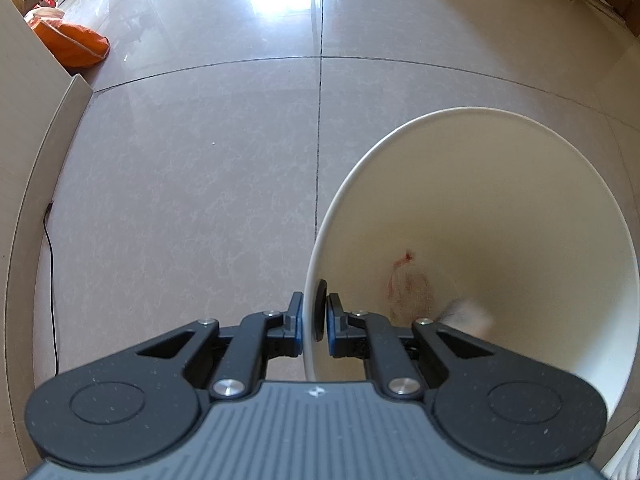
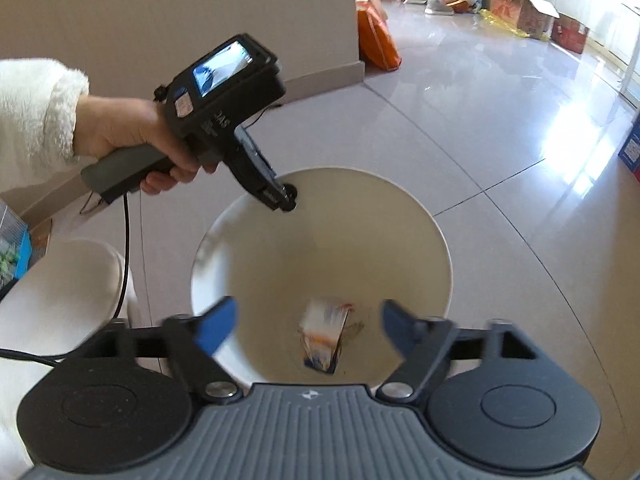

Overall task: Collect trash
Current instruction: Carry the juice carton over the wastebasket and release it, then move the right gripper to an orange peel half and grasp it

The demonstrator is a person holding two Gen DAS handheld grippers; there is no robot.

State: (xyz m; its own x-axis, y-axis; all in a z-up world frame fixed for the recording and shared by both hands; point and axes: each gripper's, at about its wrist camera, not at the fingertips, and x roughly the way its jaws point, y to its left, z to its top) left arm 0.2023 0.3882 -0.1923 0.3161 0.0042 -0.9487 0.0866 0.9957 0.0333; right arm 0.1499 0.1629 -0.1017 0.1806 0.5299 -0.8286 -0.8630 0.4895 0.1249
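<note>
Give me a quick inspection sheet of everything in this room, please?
Surface: glossy tiled floor, sunlit.
Job's things: white bin; blurred printed wrapper inside it.
Clutter: orange bag, cardboard boxes by the far walls.
Grippers: left gripper shut on the bin's rim; right gripper open above the bin, nothing between its fingers.
Cables: black cable on the floor; black cord hanging from the left handle.
Surroundings: beige wall, white fluffy sleeve.

Bin (image 2: 420,248) on floor (image 2: 500,128). Wrapper (image 2: 324,336) inside bin. Left gripper (image 1: 312,318) jaws straddle bin rim. Right gripper (image 2: 308,324) above bin mouth. Wall (image 2: 180,8) behind bin; boxes (image 2: 520,4) beyond.
</note>
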